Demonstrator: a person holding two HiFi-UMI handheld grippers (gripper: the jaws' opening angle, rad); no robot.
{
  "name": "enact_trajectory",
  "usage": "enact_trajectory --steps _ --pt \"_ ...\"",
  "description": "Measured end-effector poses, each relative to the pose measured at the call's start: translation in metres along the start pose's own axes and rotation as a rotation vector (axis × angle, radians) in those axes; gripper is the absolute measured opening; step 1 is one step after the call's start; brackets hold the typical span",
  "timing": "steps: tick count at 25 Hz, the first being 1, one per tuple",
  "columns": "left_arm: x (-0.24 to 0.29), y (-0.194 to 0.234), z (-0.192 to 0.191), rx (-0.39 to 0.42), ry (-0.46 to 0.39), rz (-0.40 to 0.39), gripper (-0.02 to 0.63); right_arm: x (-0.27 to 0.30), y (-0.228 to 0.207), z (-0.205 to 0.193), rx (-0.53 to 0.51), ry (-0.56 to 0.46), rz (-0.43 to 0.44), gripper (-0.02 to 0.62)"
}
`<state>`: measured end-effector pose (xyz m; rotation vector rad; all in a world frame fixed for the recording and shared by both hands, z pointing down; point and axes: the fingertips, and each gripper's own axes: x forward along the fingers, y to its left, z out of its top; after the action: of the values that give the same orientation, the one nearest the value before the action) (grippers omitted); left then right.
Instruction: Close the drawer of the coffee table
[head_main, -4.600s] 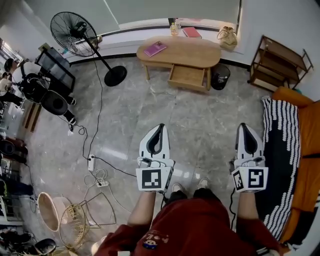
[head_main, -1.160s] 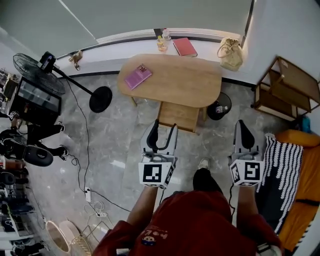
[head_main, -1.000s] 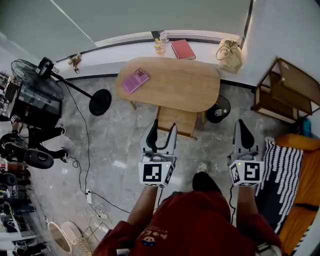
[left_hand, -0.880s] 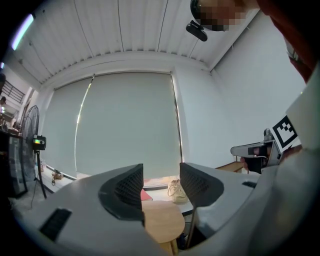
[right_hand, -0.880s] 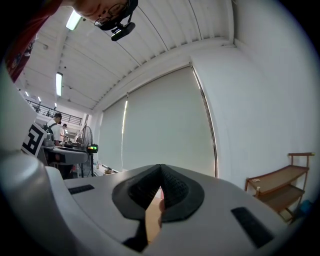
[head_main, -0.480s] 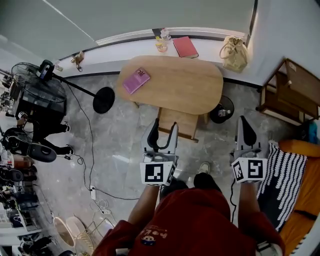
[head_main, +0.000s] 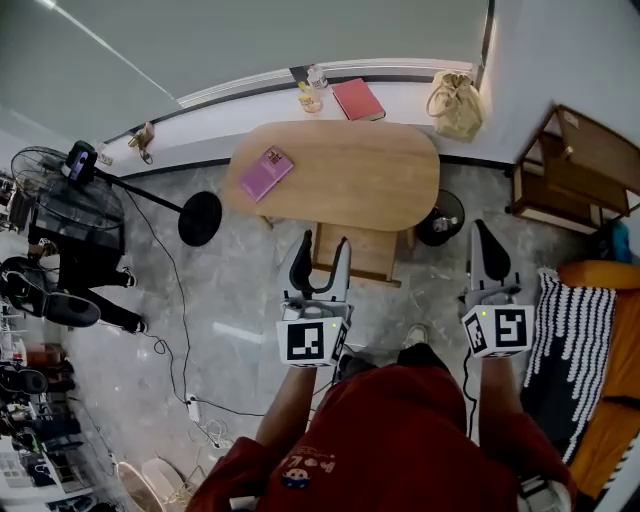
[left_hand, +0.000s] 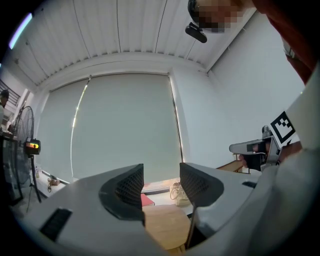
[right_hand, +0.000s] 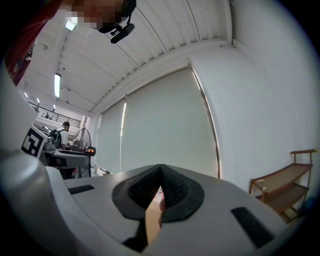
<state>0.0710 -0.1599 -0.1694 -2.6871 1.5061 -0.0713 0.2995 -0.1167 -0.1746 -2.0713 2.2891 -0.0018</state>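
Observation:
An oval wooden coffee table (head_main: 350, 185) stands by the window wall, its wooden drawer (head_main: 366, 254) pulled out toward me below the near edge. My left gripper (head_main: 320, 262) is open, held in the air just left of the drawer front with nothing between its jaws; in the left gripper view (left_hand: 161, 185) the tabletop (left_hand: 167, 227) shows low between the jaws. My right gripper (head_main: 485, 250) is shut and empty, to the right of the drawer over the floor; its jaws meet in the right gripper view (right_hand: 160, 189).
On the table lies a pink book (head_main: 265, 172). On the sill sit a red book (head_main: 358, 99), bottles and a beige bag (head_main: 453, 104). A black bin (head_main: 441, 219) stands by the table's right end, a wooden shelf (head_main: 572, 165) further right, a fan (head_main: 198, 217) at left.
I have walked up to the coffee table: it went from far ahead to directly before both grippers. The left gripper's jaws opened on the way; the right stayed shut.

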Motion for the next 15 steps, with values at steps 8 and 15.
enact_trajectory --steps 8,15 --pt "-0.022 0.042 -0.007 -0.001 0.011 0.013 0.229 0.007 0.047 0.0 -0.012 0.015 0.004 -0.003" --pt "-0.035 0.07 -0.039 -0.02 0.069 0.031 0.229 0.019 0.078 -0.025 -0.016 0.095 0.029 -0.003"
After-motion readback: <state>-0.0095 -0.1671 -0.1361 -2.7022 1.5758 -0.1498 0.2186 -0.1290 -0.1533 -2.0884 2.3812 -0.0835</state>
